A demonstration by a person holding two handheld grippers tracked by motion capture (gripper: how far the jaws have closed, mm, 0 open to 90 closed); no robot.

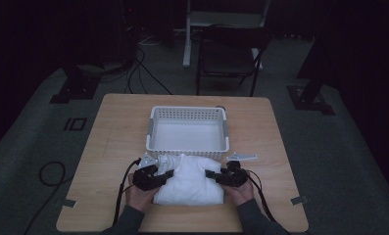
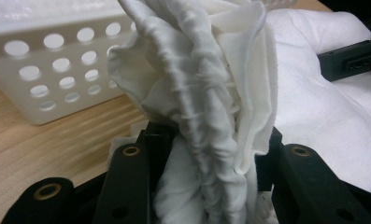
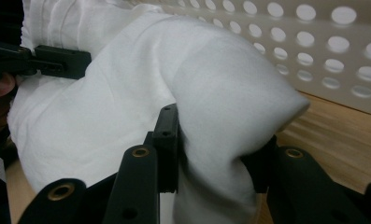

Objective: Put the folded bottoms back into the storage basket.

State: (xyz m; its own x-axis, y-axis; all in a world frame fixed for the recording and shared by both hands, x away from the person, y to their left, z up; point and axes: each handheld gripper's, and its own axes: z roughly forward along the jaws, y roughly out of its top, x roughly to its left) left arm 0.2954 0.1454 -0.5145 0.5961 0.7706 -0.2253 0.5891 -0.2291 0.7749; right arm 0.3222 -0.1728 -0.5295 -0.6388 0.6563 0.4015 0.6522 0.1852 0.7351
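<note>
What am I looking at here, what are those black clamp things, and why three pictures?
A person sits at a wooden table and holds a tool in each hand, a hand-held gripper with two black jaws. The high view looks down from above: the left hand-held gripper and the right hand-held gripper each pinch one side of a white cloth. Behind the cloth stands a white basket with holes in its walls. The other two pictures come from cameras riding on the grippers. The left gripper view shows bunched cloth pinched between its jaws; the right gripper view shows a smooth fold pinched likewise, with the basket beyond.
</note>
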